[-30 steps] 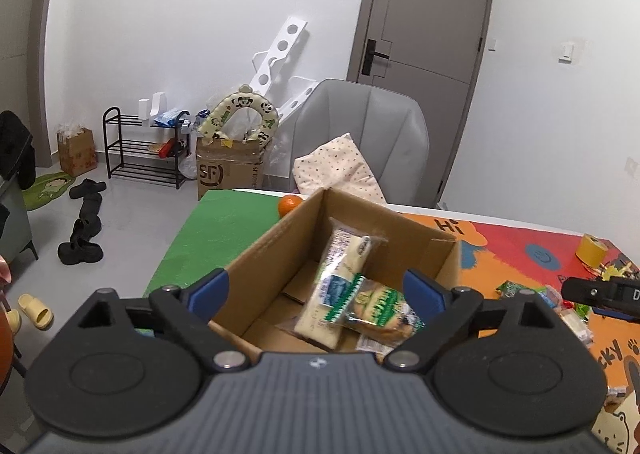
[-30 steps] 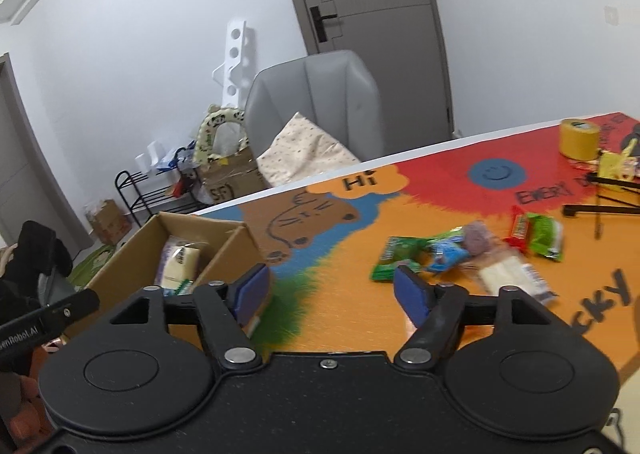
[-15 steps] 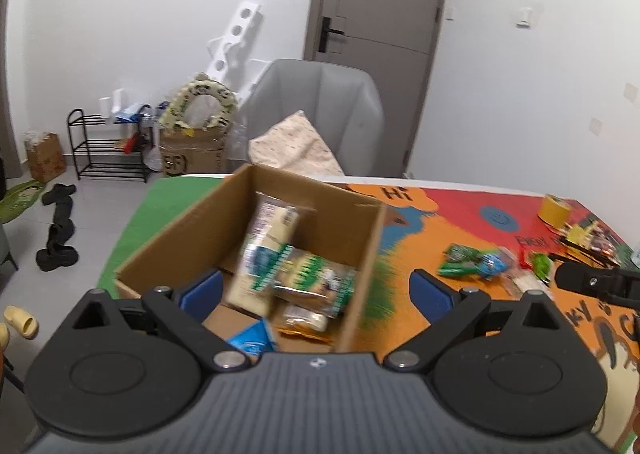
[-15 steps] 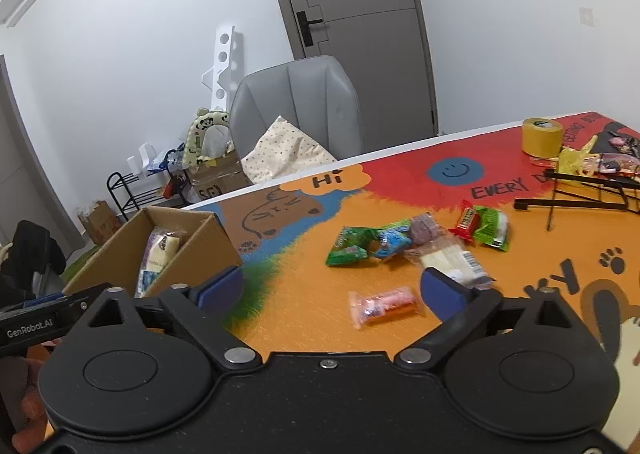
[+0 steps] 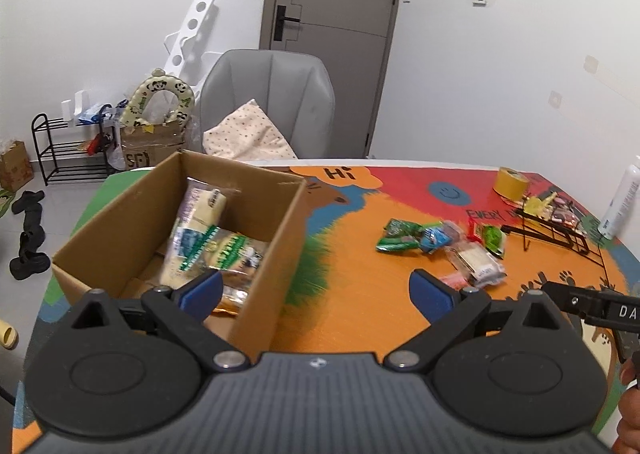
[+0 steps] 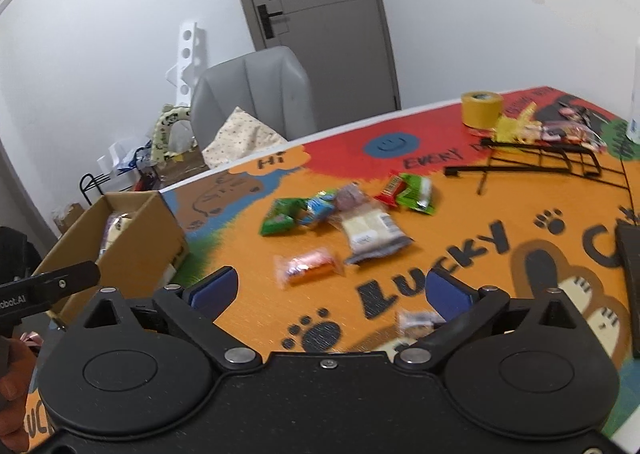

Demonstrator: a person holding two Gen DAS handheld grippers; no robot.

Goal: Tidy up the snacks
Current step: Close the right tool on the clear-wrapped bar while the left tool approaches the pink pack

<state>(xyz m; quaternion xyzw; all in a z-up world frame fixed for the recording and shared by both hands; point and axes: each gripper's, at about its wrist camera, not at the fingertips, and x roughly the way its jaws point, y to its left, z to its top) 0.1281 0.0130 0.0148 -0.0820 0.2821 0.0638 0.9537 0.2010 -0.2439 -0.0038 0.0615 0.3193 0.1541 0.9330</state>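
— Were the fingers pinching anything?
— No. The right gripper (image 6: 328,290) was opening over the desk (image 6: 460,222), nothing between; the left gripper (image 5: 316,288) was spread wide, empty.
— And the snacks (image 6: 340,214)?
— Beyond the right fingers, blurry. The box (image 5: 280,222) hid its lower packets behind the left finger.

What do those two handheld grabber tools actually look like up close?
Both are matte black plastic. The left gripper has a ribbed grey body, two round discs with silver pivot screws, and angled arms ending in blue pads. The right gripper is similar, all black, also blue-padded. A side bar carries white lettering.
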